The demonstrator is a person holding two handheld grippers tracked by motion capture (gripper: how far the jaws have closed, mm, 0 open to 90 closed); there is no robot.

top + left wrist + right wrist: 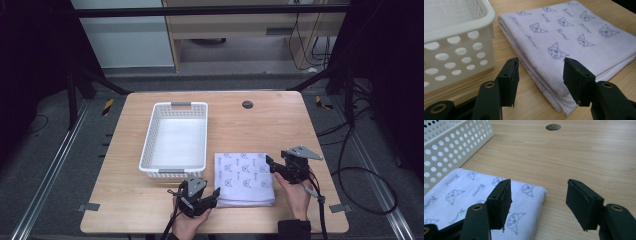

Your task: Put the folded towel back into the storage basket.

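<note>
At the near edge of the table (125,210) the left gripper (214,194) stands with its jaws apart around the near left corner of the folded towel (244,177), and the right gripper (269,163) has its jaws apart at the far right corner, neither yet pressing the cloth, so I judge the work is only at its start: the towel lies flat on the wood and the lifting is all left to do. Just beside the towel on the left, and reaching further back, the white basket (150,145) is empty and its near wall stands close to the left gripper, while the wood to the right and behind, up to the small round hole (247,104), gives free room to move.
</note>
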